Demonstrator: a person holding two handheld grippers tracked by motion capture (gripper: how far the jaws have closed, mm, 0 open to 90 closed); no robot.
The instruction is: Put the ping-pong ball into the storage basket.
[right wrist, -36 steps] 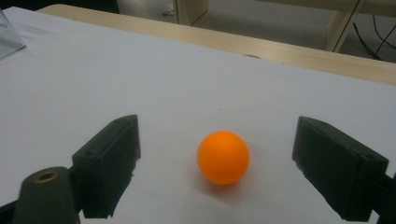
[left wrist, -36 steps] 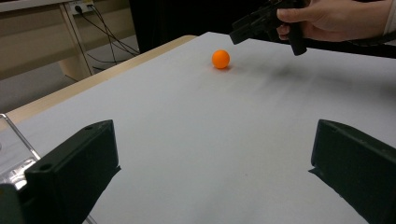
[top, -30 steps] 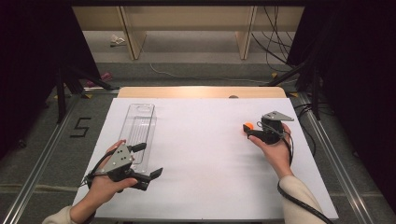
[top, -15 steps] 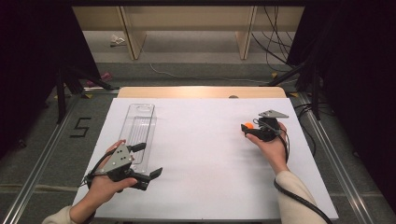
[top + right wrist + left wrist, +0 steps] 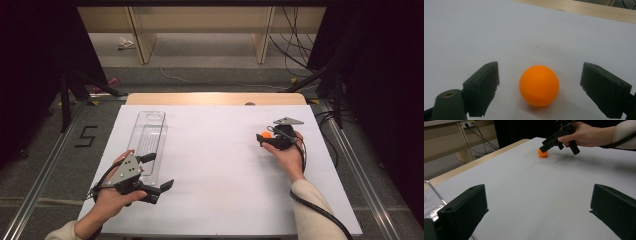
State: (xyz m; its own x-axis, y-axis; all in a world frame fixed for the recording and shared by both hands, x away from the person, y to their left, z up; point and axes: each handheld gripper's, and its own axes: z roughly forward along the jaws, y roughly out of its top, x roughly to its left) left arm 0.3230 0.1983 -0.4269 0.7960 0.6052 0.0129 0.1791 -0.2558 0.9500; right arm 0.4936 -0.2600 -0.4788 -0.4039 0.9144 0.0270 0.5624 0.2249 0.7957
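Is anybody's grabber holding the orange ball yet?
No. The right gripper is open, with the orange ball on the table between its jaws, untouched. The left gripper is open too, holding nothing.

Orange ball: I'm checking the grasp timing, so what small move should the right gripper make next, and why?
Probably close the jaws. The ball sits on the table between the open right gripper jaws, gaps on both sides, nothing gripped yet.

Smooth matt plastic orange ball, matt white table covering.
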